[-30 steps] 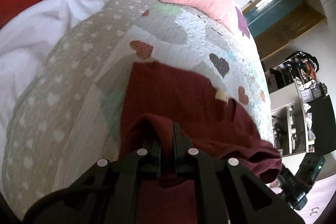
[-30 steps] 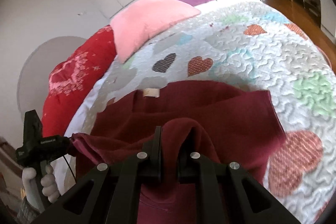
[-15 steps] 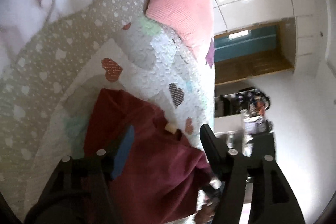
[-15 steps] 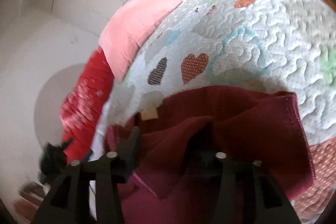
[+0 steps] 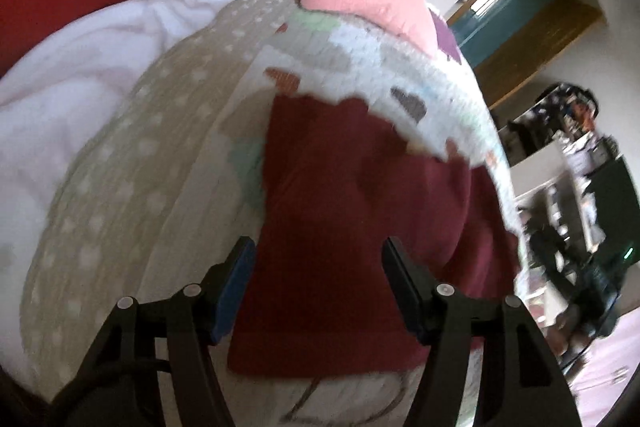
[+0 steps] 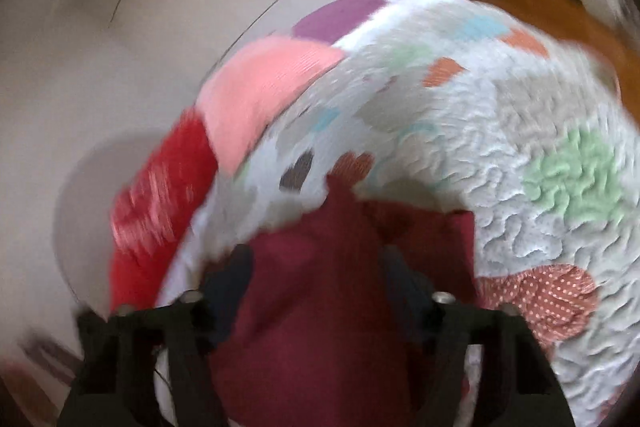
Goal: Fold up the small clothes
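Release is shown: both the left claw [image 5: 318, 263] and right claw [image 6: 316, 269], clamped on the maroon garment [image 5: 352, 211] a second ago, are spread wide, and the fold is left lying at 12 o'clock on the quilt [image 5: 168, 155].

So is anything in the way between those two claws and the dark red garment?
Nothing visible. The garment lies on the quilt right ahead of the open left gripper and the open right gripper, with no object between. The right view is blurred.

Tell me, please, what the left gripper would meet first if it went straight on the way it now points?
Most likely the maroon garment: the left gripper is open and aimed along the cloth, which lies on the heart-patterned quilt. Depth is unclear.
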